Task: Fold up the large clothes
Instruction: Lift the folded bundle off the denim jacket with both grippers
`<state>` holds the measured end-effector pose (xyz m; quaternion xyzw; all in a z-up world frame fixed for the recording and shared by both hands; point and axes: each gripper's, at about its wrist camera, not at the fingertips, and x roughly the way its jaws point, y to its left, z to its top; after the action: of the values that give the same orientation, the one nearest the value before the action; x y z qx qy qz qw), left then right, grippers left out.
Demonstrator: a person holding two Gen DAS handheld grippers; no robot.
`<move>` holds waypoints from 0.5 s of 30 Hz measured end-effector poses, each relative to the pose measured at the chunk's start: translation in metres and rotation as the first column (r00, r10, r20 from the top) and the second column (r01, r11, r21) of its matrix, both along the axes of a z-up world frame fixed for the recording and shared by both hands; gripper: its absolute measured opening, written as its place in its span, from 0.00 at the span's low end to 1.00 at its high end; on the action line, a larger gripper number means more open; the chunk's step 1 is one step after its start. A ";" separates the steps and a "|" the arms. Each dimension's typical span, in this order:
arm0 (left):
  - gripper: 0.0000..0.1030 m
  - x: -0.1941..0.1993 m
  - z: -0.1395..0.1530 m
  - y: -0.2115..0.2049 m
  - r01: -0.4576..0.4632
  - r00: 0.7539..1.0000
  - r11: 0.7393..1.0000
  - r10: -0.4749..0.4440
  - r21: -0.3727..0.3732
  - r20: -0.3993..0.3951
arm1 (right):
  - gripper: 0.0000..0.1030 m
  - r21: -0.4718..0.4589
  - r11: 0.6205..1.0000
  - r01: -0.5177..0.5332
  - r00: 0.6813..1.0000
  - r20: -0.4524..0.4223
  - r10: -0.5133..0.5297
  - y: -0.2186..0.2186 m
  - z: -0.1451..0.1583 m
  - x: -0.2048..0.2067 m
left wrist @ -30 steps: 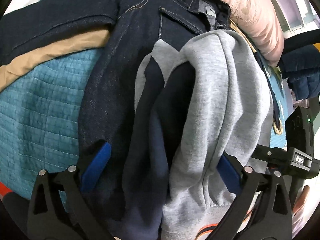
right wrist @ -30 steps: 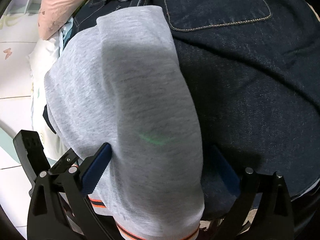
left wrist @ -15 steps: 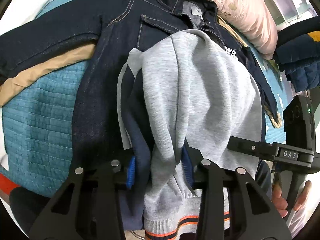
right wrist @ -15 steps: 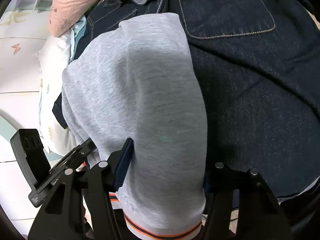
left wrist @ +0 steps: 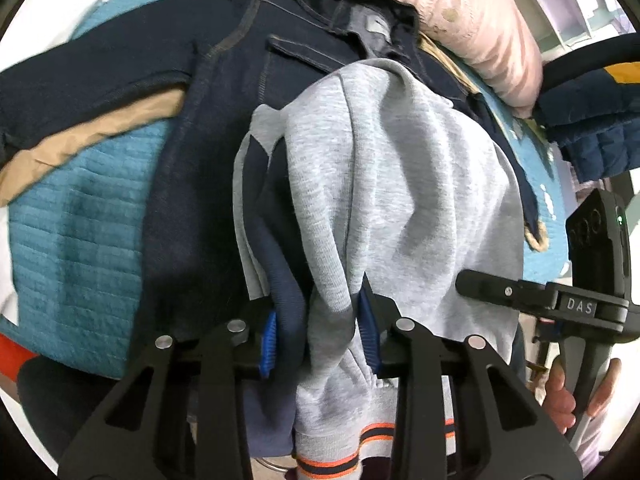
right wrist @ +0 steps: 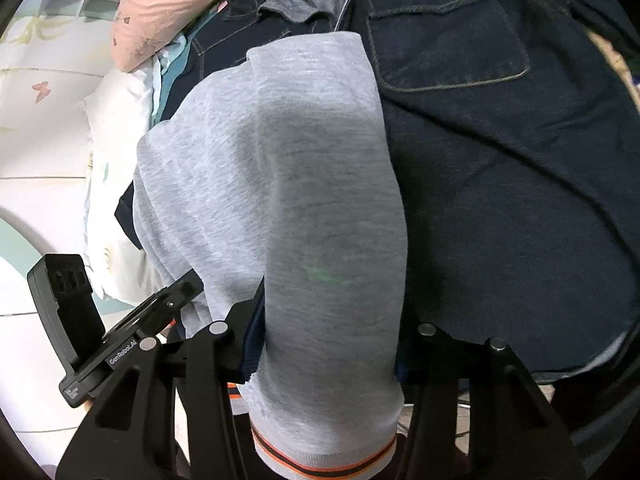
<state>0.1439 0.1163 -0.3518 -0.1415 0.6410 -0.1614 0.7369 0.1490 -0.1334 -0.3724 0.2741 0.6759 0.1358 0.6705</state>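
- Blue quilt [left wrist: 76, 232] covers the bed on the far left, with a tan cloth [left wrist: 92, 136] poking out on top of it.
- Next comes a dark jean jacket [left wrist: 208, 92], spread flat on the bed. It is not folded yet, and its sleeve sticks out to the left.
- On top of the jacket lies the grey sweater [left wrist: 400, 184]. It is bunched up and hangs over the near edge of the bed, so its striped hem [left wrist: 340, 444] dangles down.
- The left claw [left wrist: 318, 336] is squeezed onto a fold of the grey sweater, together with its dark blue inside part.
- The right claw [right wrist: 328, 356] pinches the grey sweater [right wrist: 304, 184] too, close to the orange and white hem [right wrist: 324, 452], just beside the left one.
- Behind it all, a pink pillow [left wrist: 480, 28] sits at the back of the bed.
- Far right, a puffy blue coat [left wrist: 588, 120] hangs off to the side.
- I think the folding has only just begun. Both claws have a grip, but the sweater is still a crumpled lump. It has to be lifted, laid flat and folded. The jacket waits after that.
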 end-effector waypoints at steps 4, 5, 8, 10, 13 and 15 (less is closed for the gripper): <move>0.39 -0.004 -0.015 -0.013 0.027 1.000 0.999 -0.027 -0.030 -0.005 | 0.45 -0.055 0.999 -0.001 1.000 -0.013 0.000 -0.012 -0.005 0.000; 0.47 -0.004 -0.017 -0.011 0.017 1.000 1.000 -0.017 -0.025 -0.002 | 0.46 -0.049 0.999 0.002 1.000 -0.022 -0.003 -0.013 -0.010 0.001; 0.70 -0.007 -0.012 0.004 -0.027 0.999 0.999 0.027 0.019 0.023 | 0.51 -0.053 0.999 0.005 0.999 -0.041 -0.007 -0.013 -0.021 0.003; 0.76 -0.009 -0.008 0.009 -0.030 0.999 0.999 0.029 0.025 0.042 | 0.52 -0.049 0.999 0.006 0.999 -0.048 -0.009 -0.013 -0.023 0.006; 0.80 -0.005 -0.021 0.004 -0.014 0.999 0.998 0.012 0.060 0.034 | 0.54 -0.051 0.999 0.002 0.998 -0.059 -0.005 -0.011 -0.027 0.010; 0.85 -0.004 -0.031 0.006 -0.019 0.999 1.000 0.018 0.024 0.029 | 0.55 -0.052 0.999 0.004 0.998 -0.061 -0.007 -0.011 -0.029 0.011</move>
<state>0.1396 0.1223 -0.3827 -0.1362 0.6310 -0.1489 0.7491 0.1602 -0.1440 -0.4018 0.2624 0.6987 0.1080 0.6568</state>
